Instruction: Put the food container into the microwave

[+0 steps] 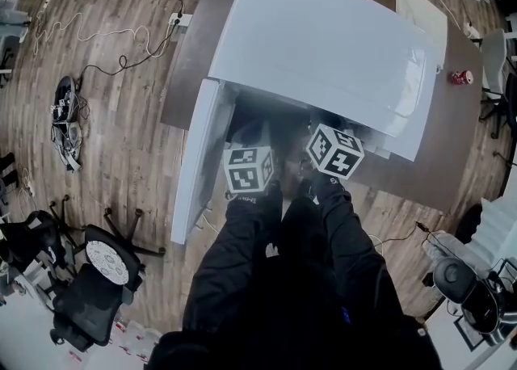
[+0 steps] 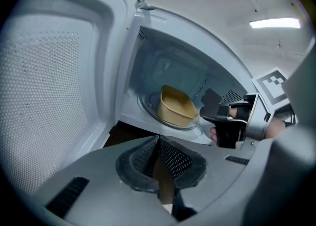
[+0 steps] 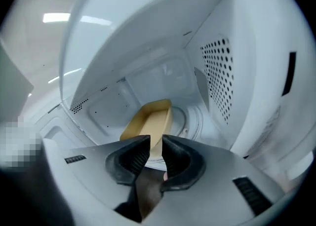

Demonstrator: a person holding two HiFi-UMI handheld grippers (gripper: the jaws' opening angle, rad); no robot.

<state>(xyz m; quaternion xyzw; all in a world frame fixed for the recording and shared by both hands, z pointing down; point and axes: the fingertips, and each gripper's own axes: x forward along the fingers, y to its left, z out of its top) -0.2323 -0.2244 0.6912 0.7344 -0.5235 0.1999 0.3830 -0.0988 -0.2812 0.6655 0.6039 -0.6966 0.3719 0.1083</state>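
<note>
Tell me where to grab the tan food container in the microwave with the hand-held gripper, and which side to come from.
Pinch the near end wall of the food container, one jaw inside, one outside: it sits open-topped on the turntable, so that thin rim is exposed. Come straight in through the open front of the microwave; the cavity walls probably block every other side.

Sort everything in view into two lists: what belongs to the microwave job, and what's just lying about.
Job:
container, already inside
microwave
its open door
left gripper, shut and empty
right gripper, slightly open and empty

Lying about:
red can
office chair
cables
</note>
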